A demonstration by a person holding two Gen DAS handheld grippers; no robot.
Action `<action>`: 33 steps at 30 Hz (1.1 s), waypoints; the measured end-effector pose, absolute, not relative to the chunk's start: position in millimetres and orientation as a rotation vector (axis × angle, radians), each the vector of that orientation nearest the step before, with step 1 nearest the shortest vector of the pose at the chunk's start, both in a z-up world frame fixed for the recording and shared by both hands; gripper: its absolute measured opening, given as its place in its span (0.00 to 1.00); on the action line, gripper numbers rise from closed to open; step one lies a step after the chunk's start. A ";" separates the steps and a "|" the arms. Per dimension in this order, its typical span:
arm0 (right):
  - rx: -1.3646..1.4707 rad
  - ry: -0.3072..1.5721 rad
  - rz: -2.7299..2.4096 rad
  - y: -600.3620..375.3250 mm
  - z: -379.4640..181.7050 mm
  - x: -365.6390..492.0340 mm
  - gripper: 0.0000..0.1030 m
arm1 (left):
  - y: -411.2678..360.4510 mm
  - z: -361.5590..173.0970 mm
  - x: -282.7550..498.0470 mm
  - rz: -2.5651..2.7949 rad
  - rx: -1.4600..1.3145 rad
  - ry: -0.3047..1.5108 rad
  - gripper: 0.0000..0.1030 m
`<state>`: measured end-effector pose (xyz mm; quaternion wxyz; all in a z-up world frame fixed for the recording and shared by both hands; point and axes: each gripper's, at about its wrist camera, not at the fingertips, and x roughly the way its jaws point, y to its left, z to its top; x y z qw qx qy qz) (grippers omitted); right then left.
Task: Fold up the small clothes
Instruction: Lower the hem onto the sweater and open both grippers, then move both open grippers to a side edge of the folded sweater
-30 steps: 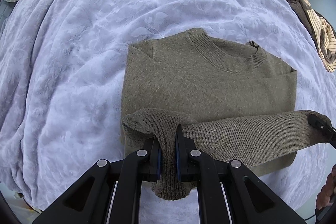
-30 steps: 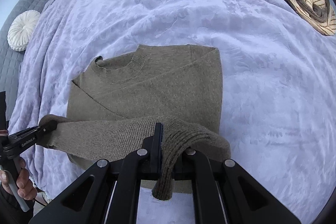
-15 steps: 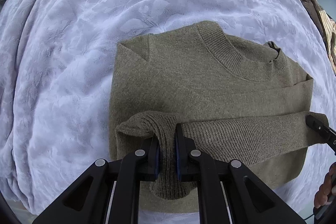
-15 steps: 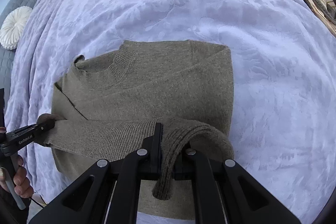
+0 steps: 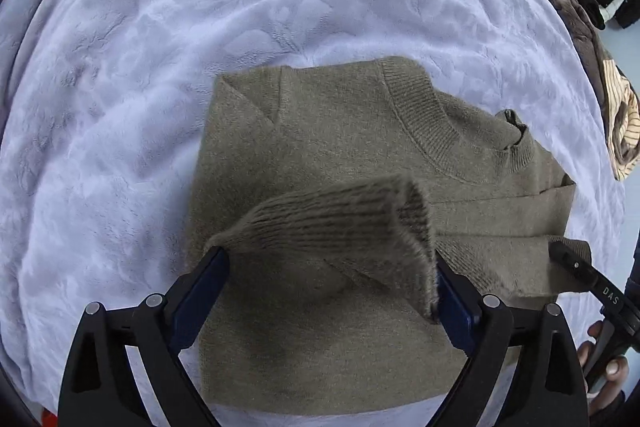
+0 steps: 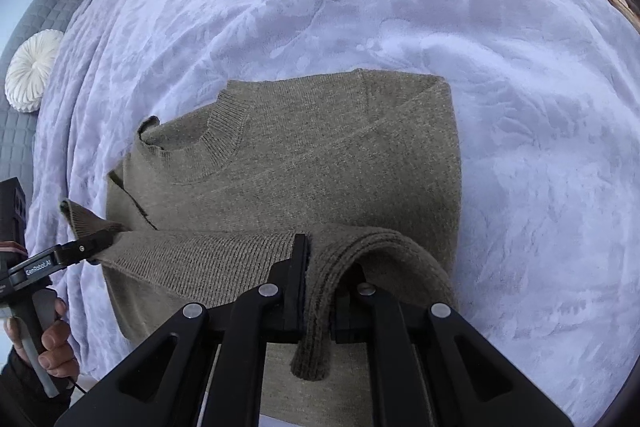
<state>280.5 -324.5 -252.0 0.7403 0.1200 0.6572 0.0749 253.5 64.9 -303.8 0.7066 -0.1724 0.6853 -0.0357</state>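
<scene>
An olive knit sweater (image 5: 332, 131) lies on the bed with sleeves folded in and collar far from me; it also shows in the right wrist view (image 6: 320, 163). Its ribbed hem (image 5: 344, 227) is lifted and folded up over the body. My left gripper (image 5: 328, 291) is open, its blue pads wide apart, and the hem corner drapes loosely between them. My right gripper (image 6: 320, 287) is shut on the other hem corner (image 6: 316, 327), which hangs down between the fingers. The left gripper also shows at the left edge of the right wrist view (image 6: 86, 245).
A pale lavender plush blanket (image 5: 160, 47) covers the bed. A heap of brown, striped and black clothes (image 5: 584, 39) lies at the far right. A white round cushion (image 6: 34, 71) sits on a grey quilted surface at the left.
Both grippers carried the hem forward over the sweater body. My left gripper has opened and let go of its hem corner; the right stays shut.
</scene>
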 end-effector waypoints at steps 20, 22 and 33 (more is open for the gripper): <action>0.506 1.250 0.249 -352.4 -206.4 258.1 0.13 | 71.2 -285.1 245.3 -0.073 -0.336 1.480 0.93; 0.521 1.177 0.226 -361.5 -195.2 252.9 0.16 | 72.3 -283.4 244.4 -0.072 -0.342 1.478 0.93; 0.423 1.180 0.227 -347.7 -174.6 239.1 0.89 | 65.1 -245.4 218.4 -0.090 -0.235 1.420 0.93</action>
